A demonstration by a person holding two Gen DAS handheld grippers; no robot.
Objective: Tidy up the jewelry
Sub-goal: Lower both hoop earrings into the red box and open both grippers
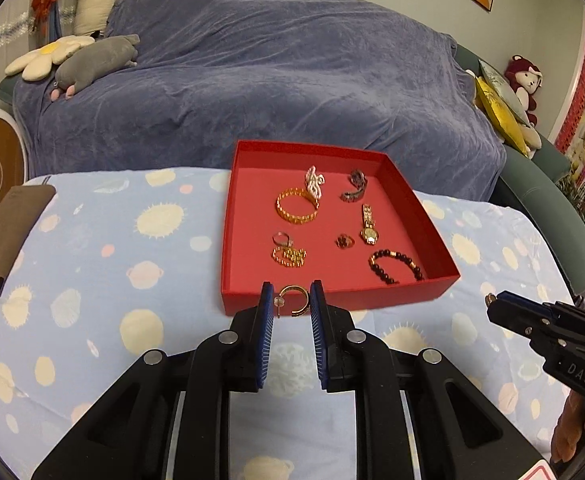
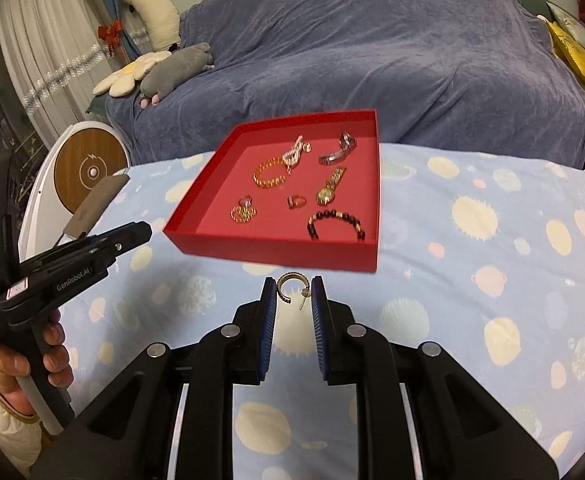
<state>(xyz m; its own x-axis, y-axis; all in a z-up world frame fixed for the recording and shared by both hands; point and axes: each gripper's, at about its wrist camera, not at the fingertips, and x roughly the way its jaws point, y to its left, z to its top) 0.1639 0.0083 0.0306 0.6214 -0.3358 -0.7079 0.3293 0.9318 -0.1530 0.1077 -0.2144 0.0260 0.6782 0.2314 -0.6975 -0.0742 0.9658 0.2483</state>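
Observation:
A red tray (image 1: 332, 294) (image 2: 276, 250) sits on the blue patterned tablecloth and holds several pieces: a gold chain bracelet (image 1: 296, 209), a dark bead bracelet (image 1: 396, 266), a gold watch (image 1: 369, 226), rings and a pearl clip. My left gripper (image 1: 291, 298) is shut on a gold hoop earring (image 1: 294, 300), held in front of the tray's near wall. My right gripper (image 2: 293, 294) is shut on a second gold hoop earring (image 2: 290, 290), also just in front of the tray. Each gripper shows in the other's view: the right one (image 1: 492, 300), the left one (image 2: 144, 230).
A sofa under a blue-grey throw (image 1: 272, 72) stands behind the table, with plush toys (image 1: 92, 60) and cushions (image 1: 500, 112). A brown card (image 1: 8, 232) lies at the table's left edge. A round white and wood device (image 2: 88, 168) stands to the left.

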